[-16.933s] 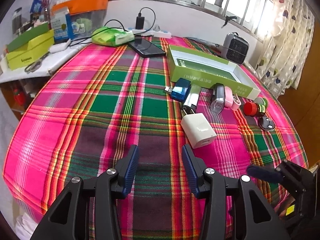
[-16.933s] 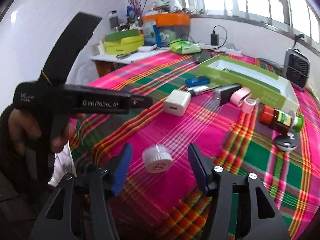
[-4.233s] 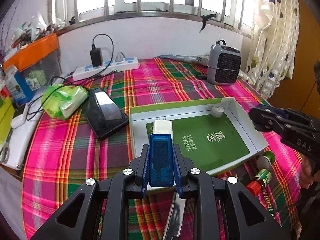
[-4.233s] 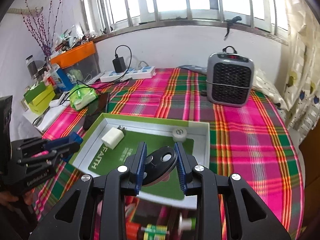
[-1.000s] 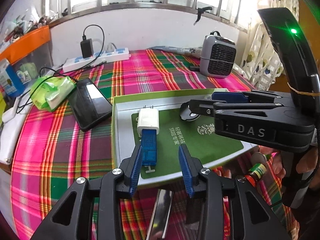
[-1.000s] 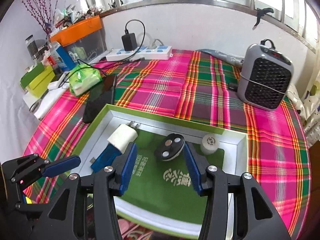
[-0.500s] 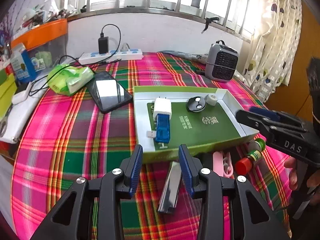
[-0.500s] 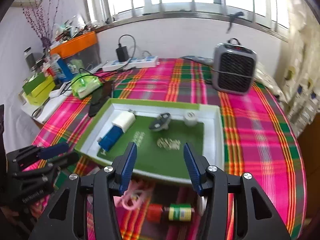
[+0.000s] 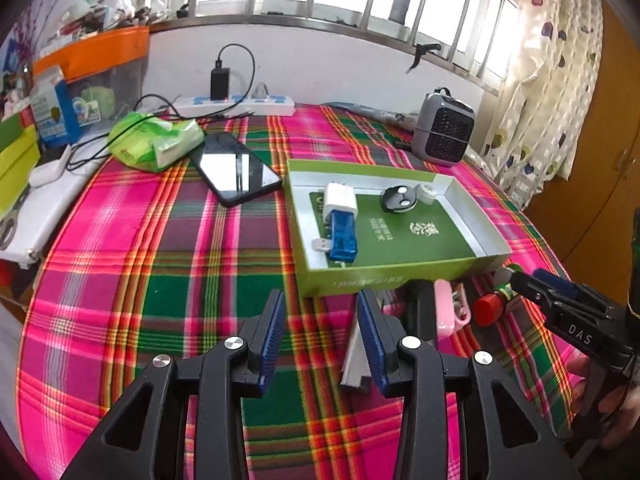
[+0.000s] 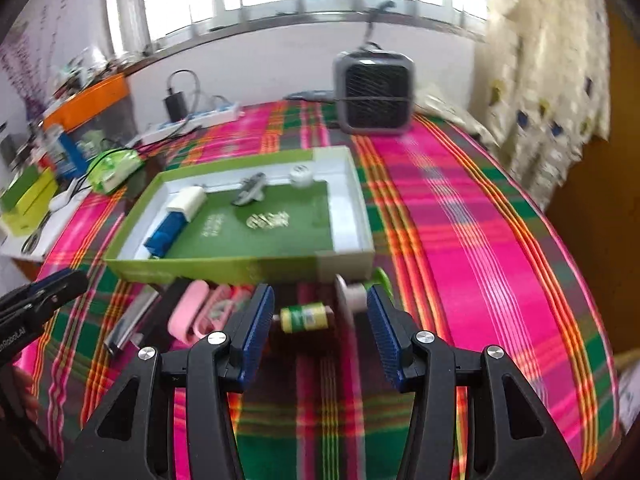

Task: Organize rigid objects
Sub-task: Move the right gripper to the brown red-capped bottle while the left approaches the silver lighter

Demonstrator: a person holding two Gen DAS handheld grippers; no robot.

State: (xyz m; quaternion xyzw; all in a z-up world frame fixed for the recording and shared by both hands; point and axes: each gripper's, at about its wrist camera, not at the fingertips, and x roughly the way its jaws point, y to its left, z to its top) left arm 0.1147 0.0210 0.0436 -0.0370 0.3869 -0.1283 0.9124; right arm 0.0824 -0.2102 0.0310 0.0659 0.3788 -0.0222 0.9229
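A green box lid (image 9: 472,216) (image 10: 348,200) lies on the plaid table and holds a white charger (image 9: 340,198) (image 10: 186,200), a blue USB meter (image 9: 343,238) (image 10: 166,232), a black key fob (image 9: 398,199) (image 10: 250,192) and a small white cap (image 9: 428,193) (image 10: 301,176). In front of the lid lie a silver bar (image 9: 354,360) (image 10: 128,326), a pink case (image 9: 444,308) (image 10: 188,312), a red-capped bottle (image 9: 494,304) (image 10: 306,317) and a green-rimmed spool (image 10: 360,294). My left gripper (image 9: 320,332) is open, empty, just before the lid. My right gripper (image 10: 318,326) is open around the bottle.
A black phone (image 9: 238,168) and a green wipes pack (image 9: 156,146) lie left of the lid. A grey heater (image 9: 442,136) (image 10: 374,92) stands at the back right, a power strip (image 9: 236,104) by the wall. Cluttered shelves sit at far left.
Both grippers have pulled back from the lid toward the near table edge, still open. The right one has dropped lower over the bottle and spool.
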